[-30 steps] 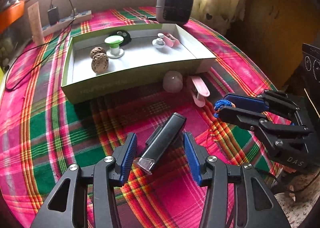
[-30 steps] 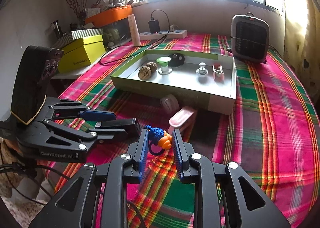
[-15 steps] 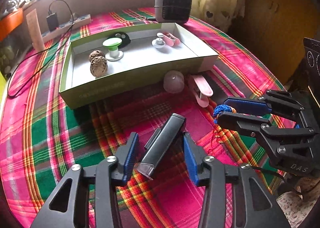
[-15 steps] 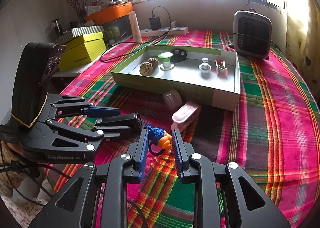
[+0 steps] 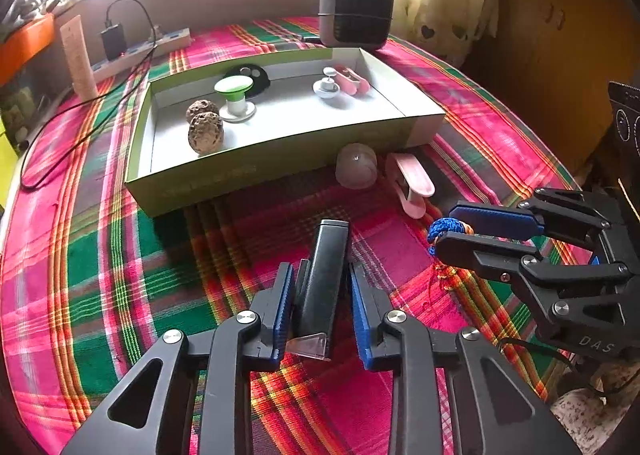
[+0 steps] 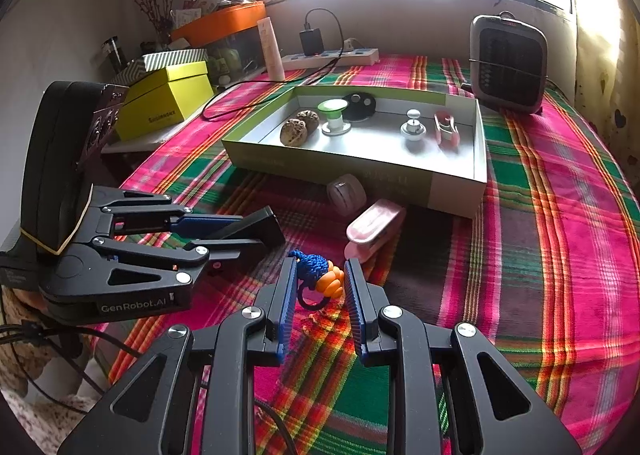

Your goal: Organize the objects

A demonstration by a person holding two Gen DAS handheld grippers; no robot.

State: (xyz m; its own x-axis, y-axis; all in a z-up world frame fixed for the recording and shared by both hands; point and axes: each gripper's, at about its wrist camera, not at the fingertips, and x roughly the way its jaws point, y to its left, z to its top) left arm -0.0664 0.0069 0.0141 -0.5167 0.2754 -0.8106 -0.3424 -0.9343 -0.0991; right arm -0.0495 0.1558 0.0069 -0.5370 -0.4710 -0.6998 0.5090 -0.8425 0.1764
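On the plaid-covered counter [image 5: 100, 263], at six o'clock of the left wrist view, we find our left gripper [image 5: 322, 287] closing its blue fingers [image 5: 283, 295] around a black stick-shaped device [image 5: 324, 275] lying on the cloth. Toward three o'clock, our right gripper [image 6: 318, 283] has its fingers pinching a blue-and-orange knotted charm [image 6: 324, 279]. At twelve o'clock sits the green-walled tray [image 5: 240, 175], with a pink clip [image 5: 412, 187] just beside its near wall.
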